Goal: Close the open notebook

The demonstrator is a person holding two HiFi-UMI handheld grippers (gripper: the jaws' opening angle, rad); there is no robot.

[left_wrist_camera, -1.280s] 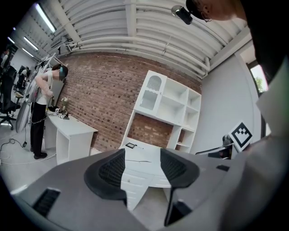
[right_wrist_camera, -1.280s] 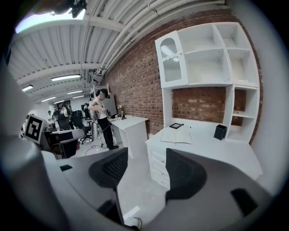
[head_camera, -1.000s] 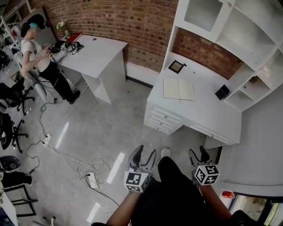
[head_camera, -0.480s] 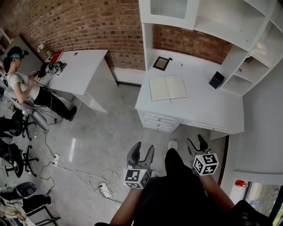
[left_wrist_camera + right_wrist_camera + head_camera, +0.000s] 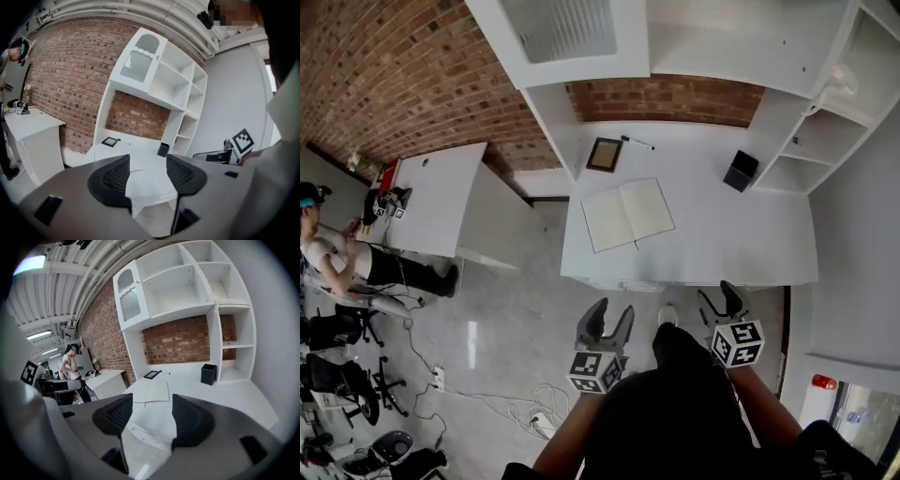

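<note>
An open notebook (image 5: 627, 214) with blank cream pages lies flat on the white desk (image 5: 741, 234), near its front left part. It shows too in the right gripper view as the notebook (image 5: 151, 391), ahead of the jaws. My left gripper (image 5: 610, 324) hangs open in front of the desk, well short of the notebook. My right gripper (image 5: 721, 303) is open as well, just off the desk's front edge. Both hold nothing. In the left gripper view the left gripper (image 5: 147, 174) frames the desk's near corner.
On the desk stand a dark picture frame (image 5: 604, 154), a pen (image 5: 637, 142) and a black box (image 5: 741, 171). White shelving (image 5: 806, 103) rises over the desk. Another white desk (image 5: 441, 202) is at the left, with a person (image 5: 337, 258) beside it. Cables (image 5: 502, 398) lie on the floor.
The view has advanced toward the desk: the notebook and desk now sit closer and more centred. Both grippers stay open and low in front of me.
</note>
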